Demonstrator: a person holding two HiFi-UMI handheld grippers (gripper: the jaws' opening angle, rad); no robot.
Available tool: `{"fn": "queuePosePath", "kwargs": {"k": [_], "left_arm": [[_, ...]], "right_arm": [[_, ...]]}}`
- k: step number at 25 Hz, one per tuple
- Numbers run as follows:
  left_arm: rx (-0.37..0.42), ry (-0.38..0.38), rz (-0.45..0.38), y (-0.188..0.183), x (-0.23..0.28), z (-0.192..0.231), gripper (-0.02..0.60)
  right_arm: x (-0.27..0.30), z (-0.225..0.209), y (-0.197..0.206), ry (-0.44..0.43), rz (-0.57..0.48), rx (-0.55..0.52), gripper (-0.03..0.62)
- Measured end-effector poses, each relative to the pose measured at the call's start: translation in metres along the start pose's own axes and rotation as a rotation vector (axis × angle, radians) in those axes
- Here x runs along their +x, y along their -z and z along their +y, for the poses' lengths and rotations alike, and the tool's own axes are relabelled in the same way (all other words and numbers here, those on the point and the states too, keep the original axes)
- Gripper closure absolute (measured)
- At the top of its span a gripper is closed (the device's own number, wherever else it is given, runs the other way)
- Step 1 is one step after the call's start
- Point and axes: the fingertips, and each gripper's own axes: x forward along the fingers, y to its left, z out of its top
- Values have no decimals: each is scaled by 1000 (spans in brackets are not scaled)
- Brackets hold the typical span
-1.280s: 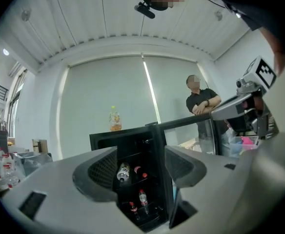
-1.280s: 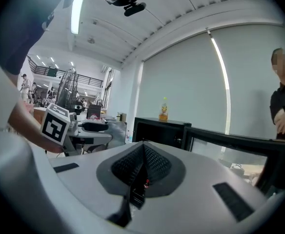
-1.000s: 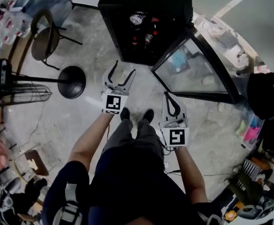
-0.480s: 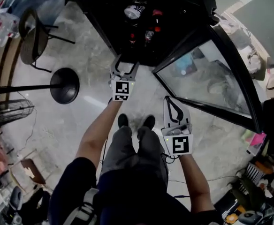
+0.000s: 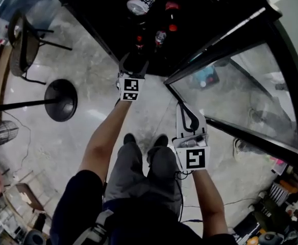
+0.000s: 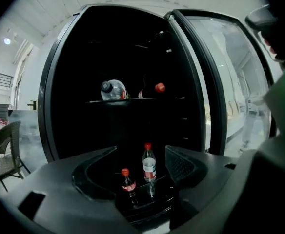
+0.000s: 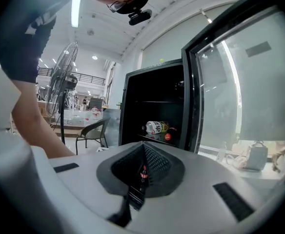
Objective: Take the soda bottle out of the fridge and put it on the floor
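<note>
Two red-capped bottles stand on the bottom shelf (image 6: 143,202) of the open fridge (image 6: 113,43). One is a small dark soda bottle (image 6: 127,182), cola by the look of it, and just to its right is a taller clear bottle (image 6: 149,164). On the upper shelf (image 6: 132,100) a big bottle (image 6: 114,89) lies on its side.

The glass door (image 5: 241,86) is swung wide to the right. A chair (image 5: 19,45) and a fan's round base (image 5: 61,100) sit on the concrete floor (image 5: 98,86) off to the left, well clear of the reach.

The left gripper (image 5: 134,61) is at the fridge's mouth, jaws spread wide and empty. The soda bottle shows low between them but farther in, untouched. The right gripper (image 5: 181,107) hangs by the door's lower edge, jaws pressed together on nothing.
</note>
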Motion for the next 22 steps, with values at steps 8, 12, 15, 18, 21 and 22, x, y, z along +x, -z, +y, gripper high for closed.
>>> {"fn": "queuePosePath", "kwargs": {"k": [8,12,15,18,21,22], "left_arm": [[8,-26,30,74,67,14,276],[-5,-42,45,108,100,23,276],[-1,-45,62,135,119,27,276],[-16,-48,73,155,137,30,275],[-25,-62,85,171,152,33,273],[-27,-69,85,174,155,34,273]], "right_arm": [[29,-4,40,-7,-62,-3,576],[47,-4,74,-13,-70,-11,577],[57,-2,94,-21,-74,-8,577],[67,0,106,-33,-82,-16,577],[72,1,112,-42,-98,-22,577],[73,1,113,-45,-104,-22,576]]}}
